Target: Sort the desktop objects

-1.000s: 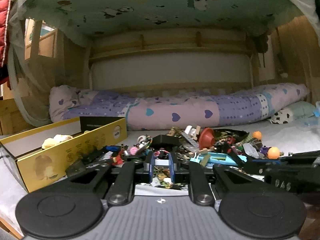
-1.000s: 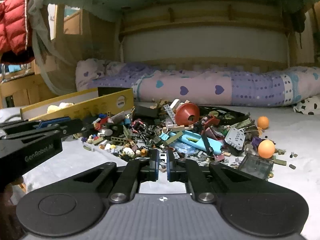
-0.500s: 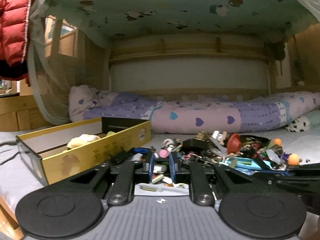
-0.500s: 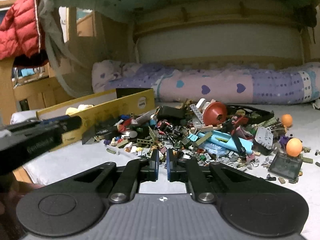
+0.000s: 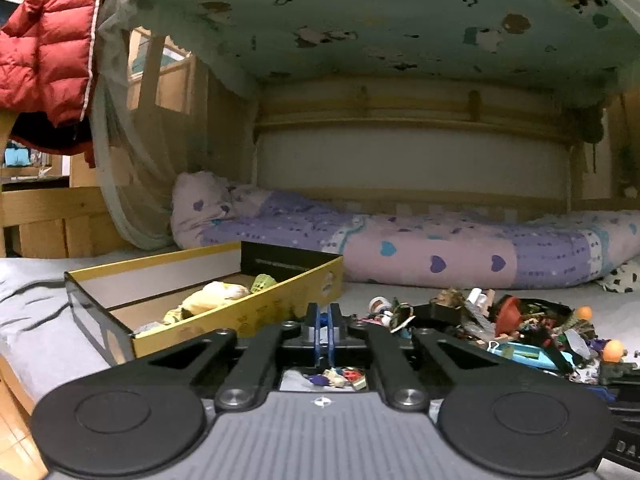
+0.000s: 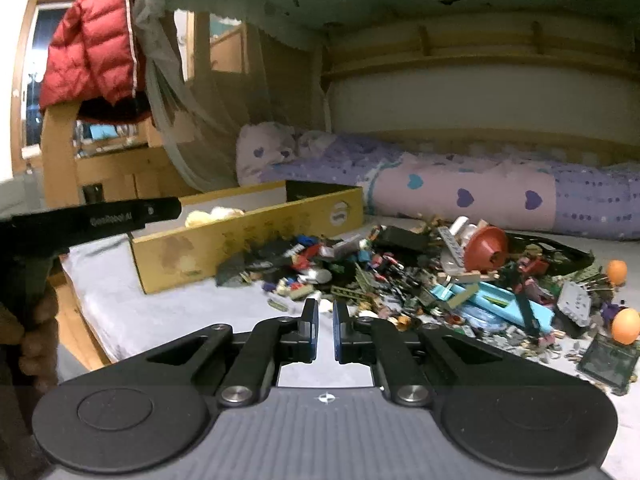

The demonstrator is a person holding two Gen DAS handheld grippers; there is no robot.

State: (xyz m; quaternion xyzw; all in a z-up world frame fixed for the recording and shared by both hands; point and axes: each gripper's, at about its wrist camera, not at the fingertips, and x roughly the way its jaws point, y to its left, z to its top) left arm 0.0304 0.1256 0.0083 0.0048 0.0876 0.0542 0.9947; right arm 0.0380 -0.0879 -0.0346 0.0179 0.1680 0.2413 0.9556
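Observation:
A pile of small toys and building-brick parts (image 6: 420, 280) lies on the grey bed sheet, with a red funnel-shaped piece (image 6: 486, 246) and orange balls (image 6: 626, 326) in it. A yellow cardboard box (image 6: 248, 240) holding soft yellow toys (image 5: 212, 296) stands left of the pile. My left gripper (image 5: 323, 326) is shut with nothing seen between its pads, raised near the box's right end. My right gripper (image 6: 326, 326) is nearly shut with a narrow gap and empty, low over the sheet in front of the pile. The left gripper's body (image 6: 96, 218) shows at the left of the right wrist view.
A rolled purple quilt with hearts (image 6: 480, 196) lies behind the pile along the wooden bed rail. A red padded jacket (image 6: 92, 52) hangs at the upper left beside a mosquito net. The bed's front edge (image 6: 86, 324) drops off at the left. A blue tray piece (image 6: 504, 304) lies in the pile.
Both grippers have pulled back, risen and swung left, so the box has moved toward centre. The left gripper's jaws have closed from a narrow gap to shut. The right jaws stay nearly shut.

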